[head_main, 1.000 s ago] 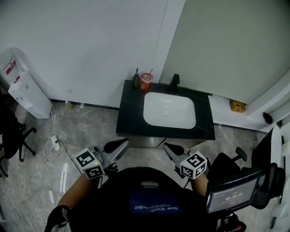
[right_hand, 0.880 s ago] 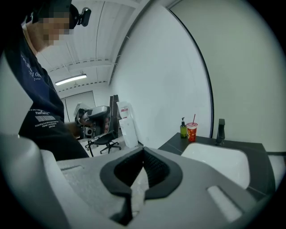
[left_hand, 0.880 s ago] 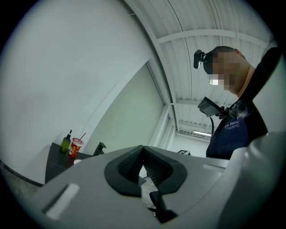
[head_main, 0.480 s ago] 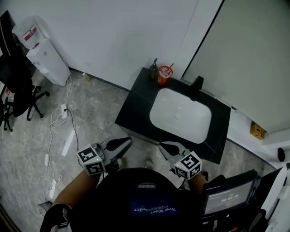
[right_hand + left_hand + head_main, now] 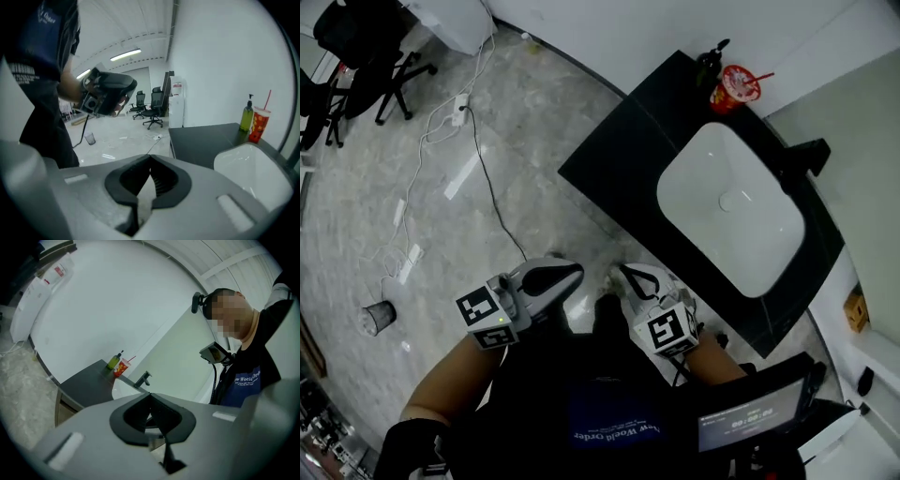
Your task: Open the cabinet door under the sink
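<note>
Seemingly near cabinet (image 5: pixel 66 405), left hand-held gripper (image 5: pixel 574 272) and right hand-held gripper (image 5: pixel 628 273) hang closed, empty.

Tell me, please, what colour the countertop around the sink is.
The countertop is black, clearest in the head view.

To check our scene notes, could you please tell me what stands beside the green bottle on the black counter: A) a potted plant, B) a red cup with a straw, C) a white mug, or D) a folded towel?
B: a red cup with a straw stands beside the green bottle on the black counter.
</note>
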`<state>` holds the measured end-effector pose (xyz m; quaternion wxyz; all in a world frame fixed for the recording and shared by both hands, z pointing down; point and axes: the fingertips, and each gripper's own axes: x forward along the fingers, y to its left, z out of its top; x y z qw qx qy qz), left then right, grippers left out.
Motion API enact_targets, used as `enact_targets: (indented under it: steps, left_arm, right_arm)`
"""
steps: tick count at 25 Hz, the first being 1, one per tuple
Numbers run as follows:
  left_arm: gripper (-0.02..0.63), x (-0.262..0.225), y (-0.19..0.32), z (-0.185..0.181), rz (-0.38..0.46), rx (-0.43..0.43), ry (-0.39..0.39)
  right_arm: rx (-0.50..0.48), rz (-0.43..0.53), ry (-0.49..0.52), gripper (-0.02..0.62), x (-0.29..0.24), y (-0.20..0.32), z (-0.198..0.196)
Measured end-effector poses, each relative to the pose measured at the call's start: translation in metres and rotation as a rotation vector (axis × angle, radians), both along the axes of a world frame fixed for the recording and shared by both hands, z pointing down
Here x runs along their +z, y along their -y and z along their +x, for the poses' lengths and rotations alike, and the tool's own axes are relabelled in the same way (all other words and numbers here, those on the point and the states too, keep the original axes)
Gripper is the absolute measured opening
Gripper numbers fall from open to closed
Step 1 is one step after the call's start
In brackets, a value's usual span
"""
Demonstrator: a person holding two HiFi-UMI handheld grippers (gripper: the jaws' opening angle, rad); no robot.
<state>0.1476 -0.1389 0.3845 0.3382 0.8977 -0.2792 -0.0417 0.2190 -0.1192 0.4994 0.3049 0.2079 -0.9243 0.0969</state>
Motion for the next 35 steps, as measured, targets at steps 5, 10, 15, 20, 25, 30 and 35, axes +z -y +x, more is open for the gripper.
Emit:
enact_targets:
  steps: [5,10,15,20,25,30,35]
  left_arm:
    - [0.0,0.049,0.004,-0.029,-0.038,-0.053,-0.04]
    - [0.0,0.109,0.006,-0.059,-0.014,-0.032,-0.051]
    - [0.0,0.157,-0.021,-0.091,-0.027,0.037,-0.03]
    - [0.0,0.187,-0.042,-0.114,-0.022,0.069,-0.017]
    - [0.0,0.202,-0.063,-0.12,-0.033,0.081,-0.046]
    - [0.0,0.206,-0.075,-0.121,-0.042,0.112,-0.048]
    - [0.0,0.208,-0.08,-0.122,-0.055,0.125,-0.054]
  right_arm:
    - [0.005,0.149,-0.148,0.003,0.053,0.012,-0.015]
    - [0.061,0.213,-0.238,0.064,0.116,0.024,-0.027]
    - [0.131,0.34,-0.336,0.182,0.153,0.022,-0.039]
    - [0.231,0.543,-0.488,0.266,0.17,0.045,-0.032]
    - [0.293,0.66,-0.697,0.301,0.184,0.056,-0.006]
    - [0.309,0.754,-0.907,0.337,0.194,0.065,0.013]
    - [0.39,0.811,-1.011,0.354,0.202,0.082,0.019]
